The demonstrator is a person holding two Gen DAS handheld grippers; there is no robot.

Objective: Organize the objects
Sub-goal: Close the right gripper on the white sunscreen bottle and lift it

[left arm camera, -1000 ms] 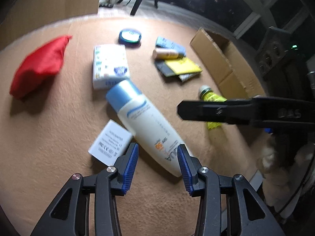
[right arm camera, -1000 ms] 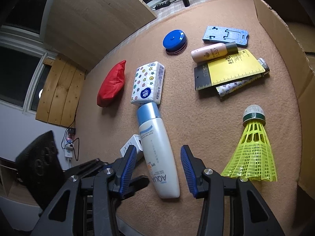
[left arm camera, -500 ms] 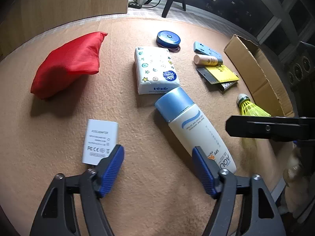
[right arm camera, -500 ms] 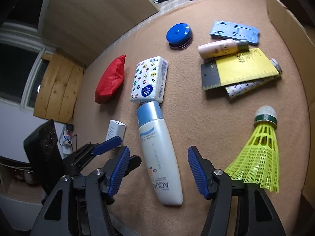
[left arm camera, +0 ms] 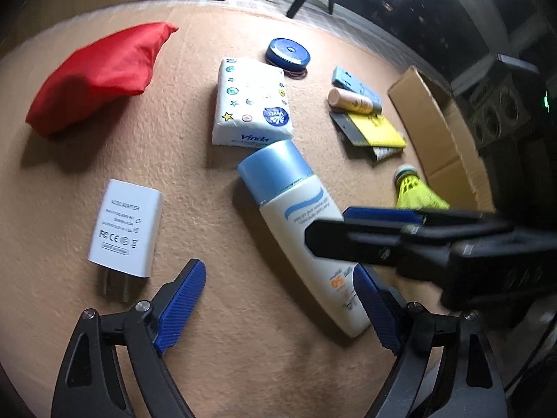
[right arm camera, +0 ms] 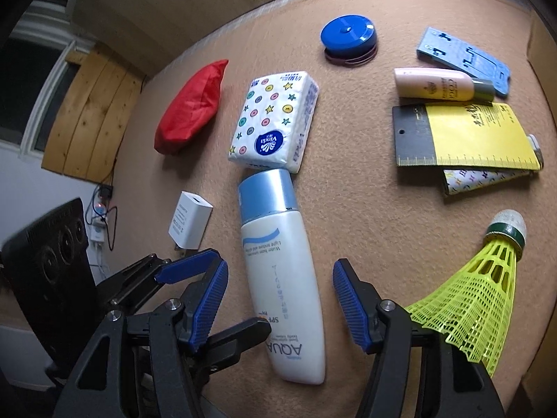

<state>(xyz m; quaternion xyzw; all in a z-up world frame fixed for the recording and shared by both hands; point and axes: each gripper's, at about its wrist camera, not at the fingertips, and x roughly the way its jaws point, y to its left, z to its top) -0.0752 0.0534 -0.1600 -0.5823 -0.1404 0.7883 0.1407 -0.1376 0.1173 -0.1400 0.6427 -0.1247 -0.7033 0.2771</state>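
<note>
Right wrist view, right gripper (right arm camera: 280, 299) jaws parted around lying sunscreen bottle (right arm camera: 278, 264), left gripper (left arm camera: 280, 296) spread.

My right gripper (right arm camera: 280, 299) hangs over the tan mat (right arm camera: 365, 209), jaws apart, straddling the white lotion bottle (right arm camera: 278, 271) without touching it. Bottle lies flat, blue cap against the tissue pack (right arm camera: 275, 122). My left gripper (right arm camera: 195, 278) pokes in from the lower left, jaws just widened, one finger by the bottle's lower end. White charger (right arm camera: 189, 221) left of bottle. Yellow shuttlecock (right arm camera: 480, 292) to the right. Red pouch (right arm camera: 195, 108), blue tape measure (right arm camera: 348, 36), pink tube (right arm camera: 438, 85), yellow notepad (right arm camera: 477, 136) farther off.
</note>
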